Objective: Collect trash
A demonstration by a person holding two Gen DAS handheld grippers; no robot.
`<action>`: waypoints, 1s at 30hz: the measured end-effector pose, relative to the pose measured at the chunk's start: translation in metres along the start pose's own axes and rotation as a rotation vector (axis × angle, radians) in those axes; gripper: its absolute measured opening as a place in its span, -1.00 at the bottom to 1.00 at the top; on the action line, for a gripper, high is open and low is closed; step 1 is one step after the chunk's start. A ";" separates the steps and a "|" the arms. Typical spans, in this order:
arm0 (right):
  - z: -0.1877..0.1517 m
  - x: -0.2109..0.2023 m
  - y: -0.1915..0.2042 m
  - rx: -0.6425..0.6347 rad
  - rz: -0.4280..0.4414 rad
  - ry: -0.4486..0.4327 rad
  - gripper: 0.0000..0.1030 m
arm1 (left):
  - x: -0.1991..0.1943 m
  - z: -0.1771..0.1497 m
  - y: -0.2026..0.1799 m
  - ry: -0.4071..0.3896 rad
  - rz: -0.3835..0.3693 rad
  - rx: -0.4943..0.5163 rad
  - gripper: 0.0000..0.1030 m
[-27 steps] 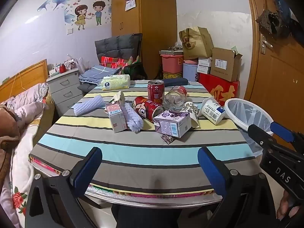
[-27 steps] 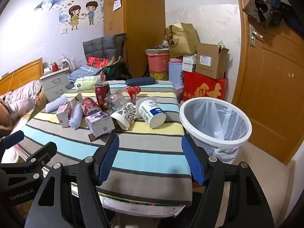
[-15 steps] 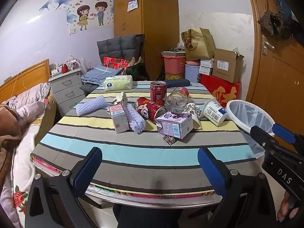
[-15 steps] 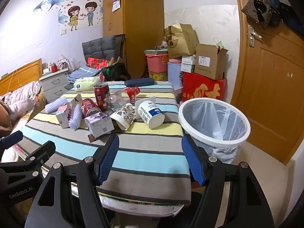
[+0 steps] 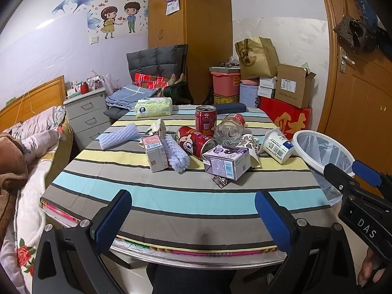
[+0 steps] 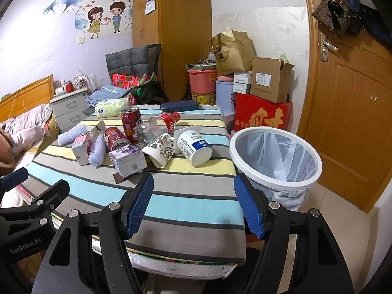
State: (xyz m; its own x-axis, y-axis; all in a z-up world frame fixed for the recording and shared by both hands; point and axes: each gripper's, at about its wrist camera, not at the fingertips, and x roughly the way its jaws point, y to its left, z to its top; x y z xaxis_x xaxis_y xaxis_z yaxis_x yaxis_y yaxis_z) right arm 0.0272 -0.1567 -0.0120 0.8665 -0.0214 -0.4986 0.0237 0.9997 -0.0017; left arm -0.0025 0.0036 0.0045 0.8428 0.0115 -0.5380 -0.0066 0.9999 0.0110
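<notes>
Trash lies mid-table on a striped cloth point(image 5: 171, 196): an upright red can point(image 5: 205, 119), a lying red can point(image 5: 193, 142), a clear crushed bottle point(image 5: 229, 128), a purple carton point(image 5: 226, 161), a pink-white carton point(image 5: 154, 150), a patterned paper cup point(image 5: 250, 143) and a white yogurt cup point(image 5: 278, 143). A white bin with a liner point(image 6: 275, 156) stands on the floor right of the table. My left gripper point(image 5: 193, 216) is open and empty over the near table edge. My right gripper point(image 6: 193, 205) is open and empty near the table's right front corner.
A tissue pack point(image 5: 154, 107) and a dark case point(image 5: 229, 108) lie at the table's far end. Two white foam sleeves point(image 5: 117, 137) lie among the trash. A bed point(image 5: 27, 147) is on the left, stacked boxes point(image 5: 284, 103) and a wooden door point(image 6: 348, 112) on the right.
Both grippers have shifted slightly; the scene has drifted a little in both views. Nothing on the table has moved and both grippers stay open.
</notes>
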 end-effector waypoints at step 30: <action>0.001 -0.002 -0.001 -0.001 -0.009 -0.002 0.36 | 0.000 0.001 0.003 -0.001 0.000 -0.004 0.98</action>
State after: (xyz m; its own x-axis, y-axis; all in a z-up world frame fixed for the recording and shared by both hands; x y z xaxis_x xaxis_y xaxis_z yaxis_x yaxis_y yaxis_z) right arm 0.0262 -0.1572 -0.0098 0.8675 -0.0309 -0.4964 0.0313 0.9995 -0.0075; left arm -0.0023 0.0065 0.0057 0.8434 0.0114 -0.5371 -0.0089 0.9999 0.0074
